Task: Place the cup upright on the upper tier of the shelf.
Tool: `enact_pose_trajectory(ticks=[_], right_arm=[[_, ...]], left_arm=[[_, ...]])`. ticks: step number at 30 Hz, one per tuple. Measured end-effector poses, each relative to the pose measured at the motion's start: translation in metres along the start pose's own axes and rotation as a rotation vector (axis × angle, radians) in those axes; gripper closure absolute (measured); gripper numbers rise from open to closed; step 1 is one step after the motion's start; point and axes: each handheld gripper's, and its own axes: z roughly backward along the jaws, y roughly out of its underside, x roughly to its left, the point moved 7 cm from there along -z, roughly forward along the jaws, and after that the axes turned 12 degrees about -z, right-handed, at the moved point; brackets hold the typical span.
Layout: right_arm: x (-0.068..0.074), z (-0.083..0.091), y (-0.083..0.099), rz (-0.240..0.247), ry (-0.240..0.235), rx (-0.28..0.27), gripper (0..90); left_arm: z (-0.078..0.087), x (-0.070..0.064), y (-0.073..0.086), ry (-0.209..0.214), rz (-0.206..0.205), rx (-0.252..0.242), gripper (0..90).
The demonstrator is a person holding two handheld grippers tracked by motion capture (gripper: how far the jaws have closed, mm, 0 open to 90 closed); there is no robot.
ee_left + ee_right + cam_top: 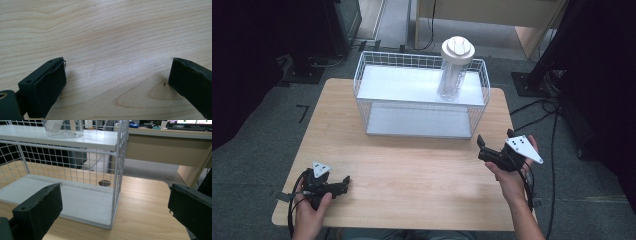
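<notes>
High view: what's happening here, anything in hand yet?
Nothing is held yet. A person holds a gripper in each hand over a wooden table. The left gripper sits low near the front left edge, jaws open over bare wood. The right gripper is open too, pointed at the right end of a white wire rack. A clear jar with a white lid stands upright on the rack's top shelf, untouched.

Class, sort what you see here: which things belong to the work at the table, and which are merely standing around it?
Belongs to the work:
- clear jar with a white lid, on the top shelf
- white wire shelf rack
- left gripper, open
- right gripper, open

Standing around:
- wooden desk behind the table
- cables on the floor
</notes>
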Motion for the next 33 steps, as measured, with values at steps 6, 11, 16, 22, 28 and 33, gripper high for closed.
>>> enact_pose_trajectory(ticks=[6,11,16,22,28,33], right_arm=[[-0.011,0.002,0.01,-0.009,0.021,0.017,0.0],[-0.021,0.004,0.022,-0.014,0.038,0.036,0.0],[-0.031,0.007,0.033,-0.022,0.056,0.055,0.0],[-0.042,0.01,0.045,-0.023,0.077,0.076,0.0],[-0.054,0.013,0.059,-0.025,0.101,0.109,0.0],[-0.062,0.014,0.074,-0.02,0.116,0.15,0.0]], left_arm=[[0.0,0.0,0.0,0.0,0.0,0.0,1.5],[0.0,0.0,0.0,0.0,0.001,0.0,1.5],[0.0,0.0,0.0,0.0,0.0,0.0,1.5],[0.0,0.0,0.0,0.0,0.001,-0.001,1.5],[0.0,0.0,0.0,0.0,0.001,0.0,1.5],[0.0,0.0,0.0,0.0,0.001,0.0,1.5]])
